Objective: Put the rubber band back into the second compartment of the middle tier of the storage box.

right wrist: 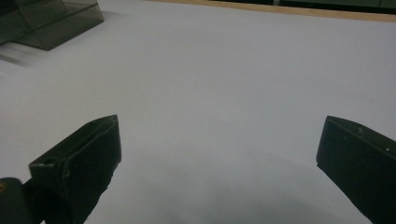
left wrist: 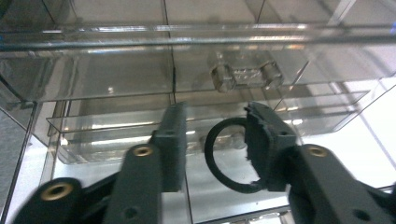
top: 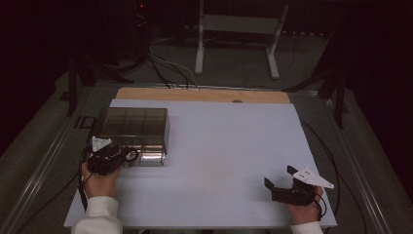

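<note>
Clear acrylic drawer box [top: 132,127]: left of frame, at left gripper [left wrist: 212,140]
Left gripper: jaws apart, black ring [left wrist: 223,158] against one pad
Right gripper [top: 279,177]: jaws wide, holding nothing, lower right

My left gripper [left wrist: 212,140] sits at the near left, its jaws parted a little, with my left hand [top: 100,183] gripping it from behind, sleeve showing at the wrist. My right gripper [top: 280,180] rests low at the near right, jaws spread wide, pointing left, I think, though the high view is dim there.
</note>
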### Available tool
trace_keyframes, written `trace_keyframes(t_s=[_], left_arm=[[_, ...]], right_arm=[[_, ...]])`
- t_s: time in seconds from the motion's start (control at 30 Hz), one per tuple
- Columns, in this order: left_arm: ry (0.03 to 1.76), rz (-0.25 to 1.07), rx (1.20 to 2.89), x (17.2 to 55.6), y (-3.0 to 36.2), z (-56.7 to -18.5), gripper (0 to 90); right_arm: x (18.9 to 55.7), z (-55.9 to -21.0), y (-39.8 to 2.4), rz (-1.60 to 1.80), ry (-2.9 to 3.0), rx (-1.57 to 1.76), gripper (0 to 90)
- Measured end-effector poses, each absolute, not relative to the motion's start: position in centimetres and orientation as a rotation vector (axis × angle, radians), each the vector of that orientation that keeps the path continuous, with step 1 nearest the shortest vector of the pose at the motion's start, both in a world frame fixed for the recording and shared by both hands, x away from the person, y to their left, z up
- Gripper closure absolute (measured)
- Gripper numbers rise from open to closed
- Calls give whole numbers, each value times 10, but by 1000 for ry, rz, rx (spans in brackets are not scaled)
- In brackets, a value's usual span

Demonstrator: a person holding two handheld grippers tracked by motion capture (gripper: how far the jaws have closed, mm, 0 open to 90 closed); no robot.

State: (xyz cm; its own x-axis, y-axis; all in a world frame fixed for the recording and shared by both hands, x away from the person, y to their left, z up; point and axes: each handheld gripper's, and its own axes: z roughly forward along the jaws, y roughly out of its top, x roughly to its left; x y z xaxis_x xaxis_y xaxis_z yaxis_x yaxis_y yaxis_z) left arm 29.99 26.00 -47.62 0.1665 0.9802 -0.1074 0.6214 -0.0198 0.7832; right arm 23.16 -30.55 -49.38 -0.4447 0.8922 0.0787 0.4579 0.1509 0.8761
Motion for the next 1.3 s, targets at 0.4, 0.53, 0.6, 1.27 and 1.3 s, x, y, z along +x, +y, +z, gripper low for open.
trace_keyframes(t_s=[0.4,0.53,0.6,1.27,1.3], left_arm=[[1504,634,1636,293,265,-467,521],[1510,657,1625,291,264,-464,392],[1502,669,1623,290,264,-462,342],[1307,670,1684,280,239,-451,7],[1292,670,1686,279,238,-450,7]], right_arm=[[231,-494,-305,1235,1971,1283,0],[232,-494,-306,1234,1971,1285,0],[232,-494,-306,1234,1971,1285,0],[232,-494,-305,1232,1972,1284,0],[232,-494,-305,1231,1972,1285,0]])
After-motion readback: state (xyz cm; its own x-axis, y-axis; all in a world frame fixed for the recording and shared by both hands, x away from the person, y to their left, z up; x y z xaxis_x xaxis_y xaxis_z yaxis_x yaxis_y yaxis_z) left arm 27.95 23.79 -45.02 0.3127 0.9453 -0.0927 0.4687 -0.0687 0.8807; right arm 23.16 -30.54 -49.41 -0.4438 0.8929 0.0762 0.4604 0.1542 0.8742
